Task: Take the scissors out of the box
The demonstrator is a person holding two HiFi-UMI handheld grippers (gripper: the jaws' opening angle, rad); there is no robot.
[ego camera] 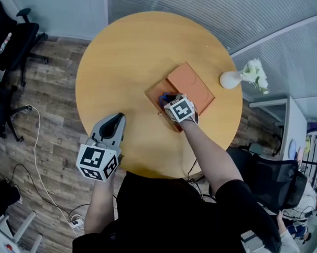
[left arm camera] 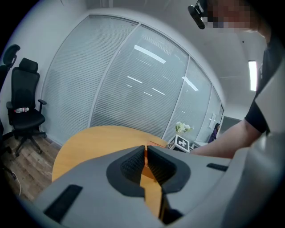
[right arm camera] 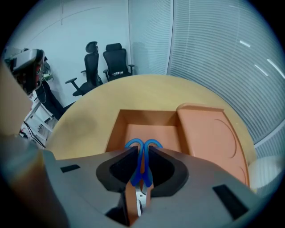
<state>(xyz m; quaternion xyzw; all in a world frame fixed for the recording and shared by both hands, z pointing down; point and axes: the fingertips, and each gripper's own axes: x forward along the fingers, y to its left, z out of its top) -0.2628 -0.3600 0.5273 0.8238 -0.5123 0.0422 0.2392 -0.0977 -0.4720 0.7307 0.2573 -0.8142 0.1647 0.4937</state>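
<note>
An open orange box (ego camera: 153, 92) sits right of centre on the round wooden table (ego camera: 124, 56), its lid (ego camera: 191, 84) lying alongside. My right gripper (ego camera: 169, 100) reaches down into the box and is shut on the blue-handled scissors (ego camera: 164, 97). In the right gripper view the blue handle loops of the scissors (right arm camera: 135, 143) stick out past the right gripper (right arm camera: 142, 150), and the steel blades point back toward the camera above the box (right arm camera: 147, 118). My left gripper (ego camera: 115, 120) hovers over the table's near edge, shut and holding nothing, as also appears with the left gripper (left arm camera: 145, 150).
A white vase (ego camera: 230, 80) with white flowers (ego camera: 255, 74) stands at the table's right edge, close to the lid (right arm camera: 209, 133). Black office chairs (ego camera: 13, 40) and cables lie on the wooden floor to the left. Another chair (ego camera: 276, 181) stands at the right.
</note>
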